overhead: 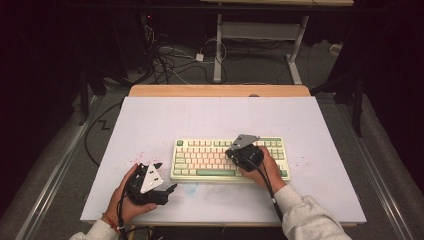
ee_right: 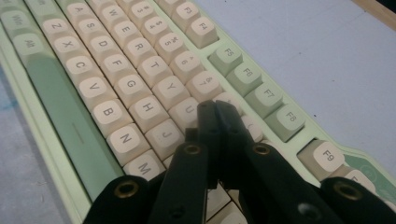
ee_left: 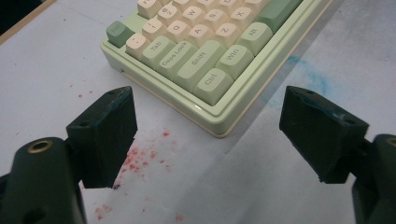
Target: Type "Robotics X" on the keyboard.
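Note:
A pale green keyboard with cream keys lies on the white table top, right of centre. My right gripper is over its middle rows with the jaws shut together and nothing between them. In the right gripper view the closed tips sit just past the U key of the keyboard; I cannot tell whether they touch a key. My left gripper rests near the table's front edge, left of the keyboard, and is open. In the left gripper view its jaws frame the Ctrl corner of the keyboard without touching it.
The white table top carries red specks and a faint blue smear near the keyboard's front left corner. A wooden strip runs along the far edge. Cables and a desk frame stand on the floor beyond.

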`<action>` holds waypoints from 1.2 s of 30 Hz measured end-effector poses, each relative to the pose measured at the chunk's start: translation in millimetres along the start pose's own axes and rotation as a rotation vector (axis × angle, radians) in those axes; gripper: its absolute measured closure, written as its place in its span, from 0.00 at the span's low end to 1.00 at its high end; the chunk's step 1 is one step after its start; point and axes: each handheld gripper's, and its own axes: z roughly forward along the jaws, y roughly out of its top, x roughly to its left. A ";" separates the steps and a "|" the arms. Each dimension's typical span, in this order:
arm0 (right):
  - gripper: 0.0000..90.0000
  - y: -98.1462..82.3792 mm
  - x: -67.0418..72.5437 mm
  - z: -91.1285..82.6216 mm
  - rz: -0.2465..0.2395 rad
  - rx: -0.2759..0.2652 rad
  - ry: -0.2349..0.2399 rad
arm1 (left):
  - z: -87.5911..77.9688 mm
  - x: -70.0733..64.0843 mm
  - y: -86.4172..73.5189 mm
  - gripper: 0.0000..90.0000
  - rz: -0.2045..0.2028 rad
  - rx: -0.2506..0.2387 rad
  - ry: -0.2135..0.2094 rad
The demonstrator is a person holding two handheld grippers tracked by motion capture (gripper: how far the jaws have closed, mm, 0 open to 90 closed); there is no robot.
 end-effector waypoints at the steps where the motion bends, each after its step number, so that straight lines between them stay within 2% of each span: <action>1: 1.00 0.3 0.1 1.8 0.004 0.005 -0.001 | 0.0 0.0 0.0 0.20 0.000 0.000 -0.002; 8: 0.99 2.8 1.3 3.8 -0.012 0.012 -0.005 | 1.1 -0.4 -0.4 0.20 0.003 0.008 -0.008; 13: 1.00 4.7 1.9 4.8 -0.020 0.056 -0.004 | 1.9 -0.4 -0.6 0.20 -0.002 0.012 -0.012; 15: 1.00 4.5 2.3 3.8 -0.019 0.051 0.002 | 2.1 -0.7 -0.7 0.20 -0.005 0.012 -0.013; 21: 0.96 3.8 -1.1 -5.8 0.022 -0.024 0.005 | 3.4 -1.5 -0.9 0.20 -0.008 0.016 -0.015; 28: 0.89 3.6 0.2 -20.8 0.027 -0.092 0.001 | 4.7 -2.5 -1.1 0.20 -0.006 0.022 -0.019; 31: 0.84 2.9 -0.8 -28.9 0.035 -0.121 0.005 | 4.6 -3.0 -0.9 0.20 -0.002 0.024 -0.018; 36: 0.67 1.6 -2.7 -41.5 0.042 -0.170 -0.013 | 4.9 -2.8 -1.1 0.20 0.003 0.027 -0.020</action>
